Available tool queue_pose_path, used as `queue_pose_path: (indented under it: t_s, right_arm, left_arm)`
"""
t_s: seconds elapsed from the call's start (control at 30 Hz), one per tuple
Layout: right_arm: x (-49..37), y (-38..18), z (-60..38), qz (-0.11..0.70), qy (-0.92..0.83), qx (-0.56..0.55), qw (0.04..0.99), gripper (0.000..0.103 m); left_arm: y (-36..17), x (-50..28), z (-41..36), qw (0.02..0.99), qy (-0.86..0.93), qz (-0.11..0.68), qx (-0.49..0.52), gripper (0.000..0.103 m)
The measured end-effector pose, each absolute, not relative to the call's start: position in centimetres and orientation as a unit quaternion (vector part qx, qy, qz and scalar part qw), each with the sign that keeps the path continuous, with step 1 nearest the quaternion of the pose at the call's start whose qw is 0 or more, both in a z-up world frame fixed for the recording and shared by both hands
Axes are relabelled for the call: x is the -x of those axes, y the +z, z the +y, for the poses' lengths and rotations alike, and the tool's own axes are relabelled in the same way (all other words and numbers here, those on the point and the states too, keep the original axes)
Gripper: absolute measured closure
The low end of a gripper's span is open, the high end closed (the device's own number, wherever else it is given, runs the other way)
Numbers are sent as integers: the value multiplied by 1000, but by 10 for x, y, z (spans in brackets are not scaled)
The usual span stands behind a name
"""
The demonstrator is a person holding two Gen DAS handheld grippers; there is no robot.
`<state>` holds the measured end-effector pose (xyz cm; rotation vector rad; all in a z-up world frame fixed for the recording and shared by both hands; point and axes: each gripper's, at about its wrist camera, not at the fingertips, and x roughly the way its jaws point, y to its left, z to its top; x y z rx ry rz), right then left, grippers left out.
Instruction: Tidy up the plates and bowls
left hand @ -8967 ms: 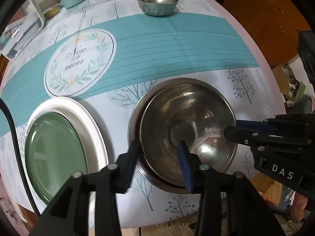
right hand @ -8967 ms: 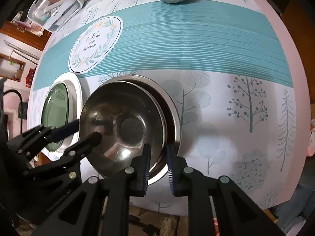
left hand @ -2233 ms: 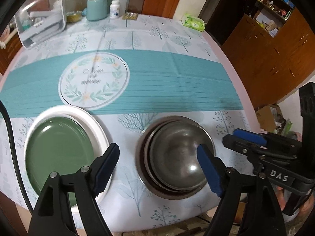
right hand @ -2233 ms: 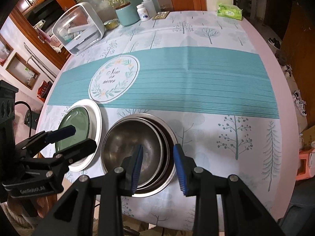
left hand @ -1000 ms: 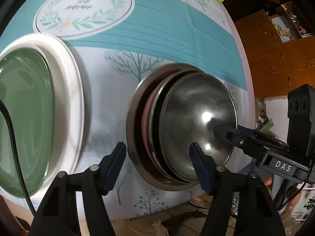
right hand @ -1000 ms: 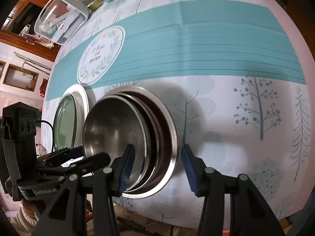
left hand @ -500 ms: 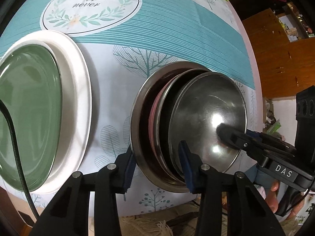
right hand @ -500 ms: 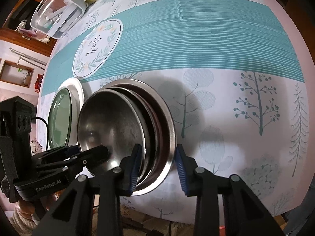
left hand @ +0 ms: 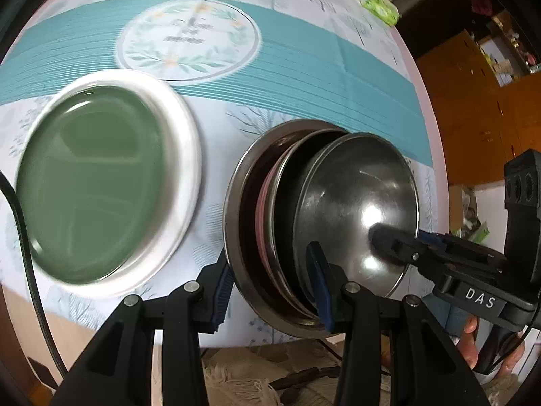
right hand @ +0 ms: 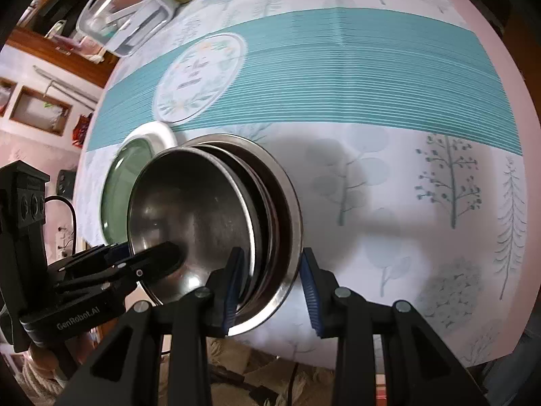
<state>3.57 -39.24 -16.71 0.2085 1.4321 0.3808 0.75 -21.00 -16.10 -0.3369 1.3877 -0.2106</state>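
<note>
The left hand-held gripper (left hand: 270,284), marked "GenRobot.AI", and the right hand-held gripper (right hand: 270,284), marked "DAS", each clamp the rim of the nested stack of steel bowls (left hand: 338,203) at the near edge of the table (right hand: 405,203), beside a green plate (left hand: 91,182).

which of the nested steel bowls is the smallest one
The shiny steel bowl on top, nested innermost in the stack. Its rim sits inside the wider outer steel bowl, and a pink rim shows between them.
</note>
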Motion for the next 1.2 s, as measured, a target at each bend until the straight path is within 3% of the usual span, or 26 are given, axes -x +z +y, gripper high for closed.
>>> queue_pose_path:
  t_s: [0.53, 0.97, 1.2]
  right_arm:
    - [-30, -134, -280, 629, 232, -69, 739, 69]
    - [-40, -175, -202, 644, 178, -107, 736, 71]
    - [-39, -176, -194, 636, 143, -132, 747, 72]
  left_arm:
    - [-126, 30, -76, 774, -47, 606, 179, 62]
    - [-180, -7, -12, 748, -83, 642, 147, 61]
    - [-177, -20, -1, 754, -115, 636, 121, 61]
